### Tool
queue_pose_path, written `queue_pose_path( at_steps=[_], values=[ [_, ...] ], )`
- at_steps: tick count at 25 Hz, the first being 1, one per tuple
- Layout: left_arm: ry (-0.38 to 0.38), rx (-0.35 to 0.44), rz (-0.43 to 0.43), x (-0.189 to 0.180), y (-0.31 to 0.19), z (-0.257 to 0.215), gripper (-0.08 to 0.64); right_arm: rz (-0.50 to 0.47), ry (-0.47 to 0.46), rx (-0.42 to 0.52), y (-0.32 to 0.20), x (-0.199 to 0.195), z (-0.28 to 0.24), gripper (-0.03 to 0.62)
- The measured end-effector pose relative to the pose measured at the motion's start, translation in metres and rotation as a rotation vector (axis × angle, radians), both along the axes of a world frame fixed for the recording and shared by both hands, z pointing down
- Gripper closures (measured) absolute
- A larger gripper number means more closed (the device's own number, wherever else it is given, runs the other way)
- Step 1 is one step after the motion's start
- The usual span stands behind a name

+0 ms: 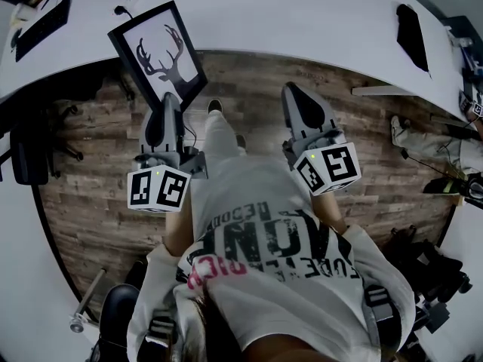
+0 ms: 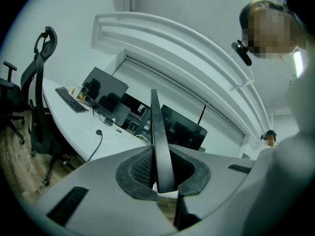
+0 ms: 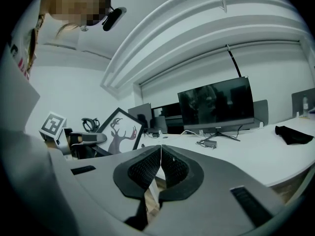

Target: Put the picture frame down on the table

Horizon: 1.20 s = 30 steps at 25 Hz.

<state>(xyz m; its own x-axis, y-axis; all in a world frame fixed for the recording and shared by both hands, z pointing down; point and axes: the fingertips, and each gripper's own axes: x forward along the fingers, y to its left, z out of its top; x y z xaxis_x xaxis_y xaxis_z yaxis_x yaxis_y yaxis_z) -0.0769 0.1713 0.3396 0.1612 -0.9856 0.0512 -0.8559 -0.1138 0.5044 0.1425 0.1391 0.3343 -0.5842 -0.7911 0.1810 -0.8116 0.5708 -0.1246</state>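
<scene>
Edgewise, picture frame (image 1: 157, 51) inside left tool (image 1: 167, 108)

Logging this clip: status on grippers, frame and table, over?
Left gripper shut on picture frame. Frame in the air at the table edge, not yet down. Right gripper shut, empty. Cable on table near frame.

White table (image 1: 302, 21) bears keyboard (image 2: 71, 100); black cloth (image 1: 413, 35).
</scene>
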Motion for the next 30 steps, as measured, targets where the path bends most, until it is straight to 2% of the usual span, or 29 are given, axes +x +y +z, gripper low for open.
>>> queue_pose_path(
  at_steps=[6,14,22,30],
  values=[
    [0.009,-0.042,0.014,-0.023,-0.065,0.012,0.531,0.012,-0.010,-0.052,-0.065,-0.024,0.011,0.591],
    [0.016,-0.033,0.044,-0.050,-0.131,0.009,0.531,0.017,-0.018,-0.032,-0.136,-0.058,-0.002,0.591],
    [0.035,-0.034,0.071,-0.076,-0.172,0.009,0.529,0.037,-0.004,-0.045,-0.170,-0.089,-0.001,0.591],
    [0.039,-0.063,0.072,-0.080,-0.207,0.015,0.529,0.064,0.002,-0.072,-0.198,-0.085,0.004,0.591]
  ],
)
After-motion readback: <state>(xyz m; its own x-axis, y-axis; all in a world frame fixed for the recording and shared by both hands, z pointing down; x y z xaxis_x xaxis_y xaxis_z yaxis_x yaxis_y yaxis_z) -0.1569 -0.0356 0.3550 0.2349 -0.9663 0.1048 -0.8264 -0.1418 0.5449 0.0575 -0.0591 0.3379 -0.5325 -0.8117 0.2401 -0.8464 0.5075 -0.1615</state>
